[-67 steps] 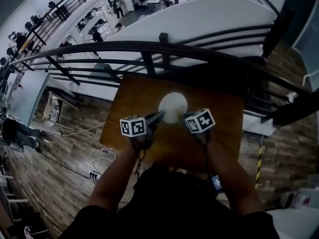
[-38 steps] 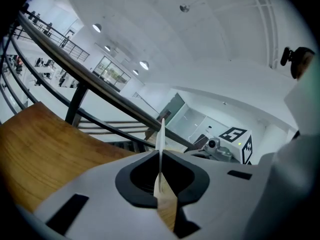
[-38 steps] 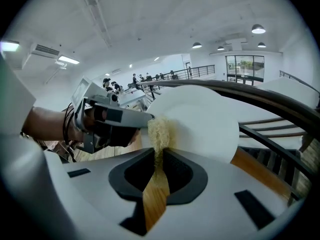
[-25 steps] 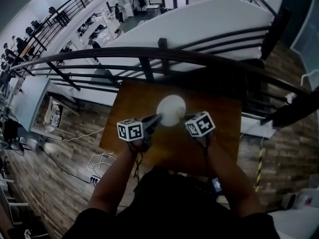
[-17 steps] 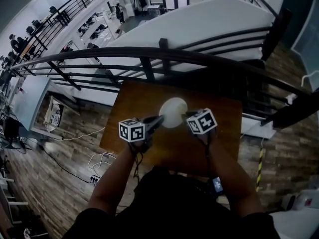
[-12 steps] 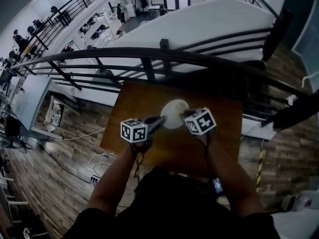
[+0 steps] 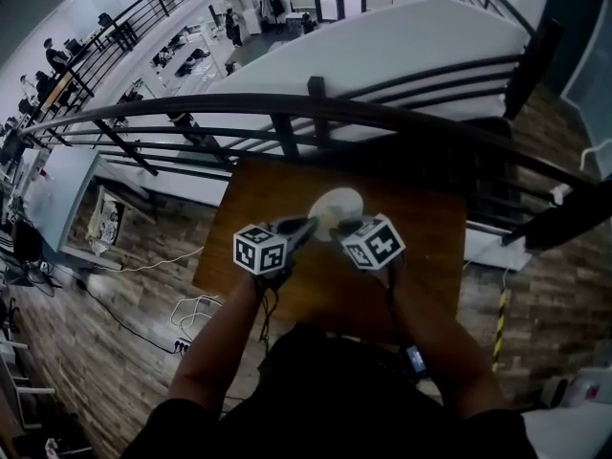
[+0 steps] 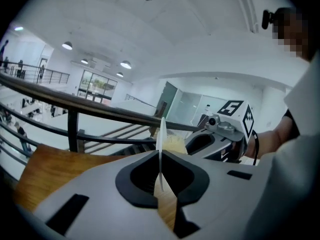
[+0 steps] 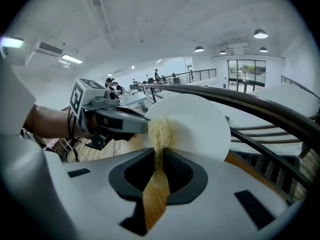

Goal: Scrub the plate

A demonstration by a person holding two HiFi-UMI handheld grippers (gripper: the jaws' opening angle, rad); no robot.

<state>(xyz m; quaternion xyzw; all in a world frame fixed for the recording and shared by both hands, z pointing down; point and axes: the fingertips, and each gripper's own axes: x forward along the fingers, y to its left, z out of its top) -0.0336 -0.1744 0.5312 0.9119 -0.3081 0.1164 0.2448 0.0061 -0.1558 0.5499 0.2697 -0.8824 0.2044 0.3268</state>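
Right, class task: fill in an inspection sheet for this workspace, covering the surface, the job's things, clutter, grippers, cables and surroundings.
Surface: wooden table, brown top.
Job's things: white plate held upright on edge; yellowish scrubber pressed against its face.
Clutter: nothing seen on the table.
Grippers: left gripper shut on the plate's rim; right gripper shut on the scrubber.
Cables: white cable lying loose on the floor left of the table.
Surroundings: black railing behind the table; open office floor below, people far off.
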